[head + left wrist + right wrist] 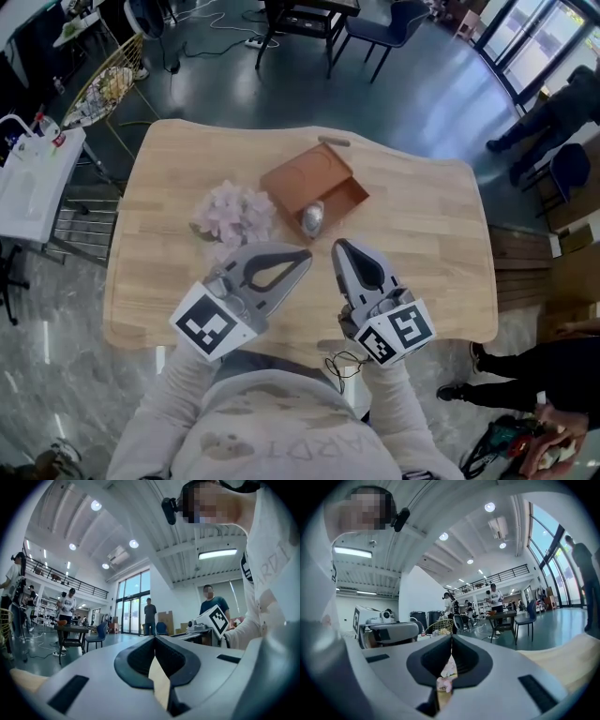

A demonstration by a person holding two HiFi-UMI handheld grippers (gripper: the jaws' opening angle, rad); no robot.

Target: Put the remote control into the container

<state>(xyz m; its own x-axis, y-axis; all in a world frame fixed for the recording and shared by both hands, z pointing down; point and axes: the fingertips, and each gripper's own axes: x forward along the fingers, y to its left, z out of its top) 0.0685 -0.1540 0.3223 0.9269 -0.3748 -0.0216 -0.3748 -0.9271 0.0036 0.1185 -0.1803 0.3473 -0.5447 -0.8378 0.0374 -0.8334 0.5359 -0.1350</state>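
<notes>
A brown container (349,195) lies open in the middle of the wooden table (422,244), with its lid (302,178) beside it. A silvery grey object (312,217), apparently the remote control, rests in the container's near corner. My left gripper (306,255) hangs over the table's near part, shut and empty, its tips pointing right towards the container. My right gripper (337,245) is just right of it, also shut with nothing held. In the left gripper view, the left gripper (153,637) has its jaws met. The right gripper (451,637) looks the same in its own view.
A pale pink bunch of flowers (234,212) lies left of the container. Chairs and a dark table (309,19) stand on the floor beyond. People stand around the hall. A white cart (33,178) is at the left.
</notes>
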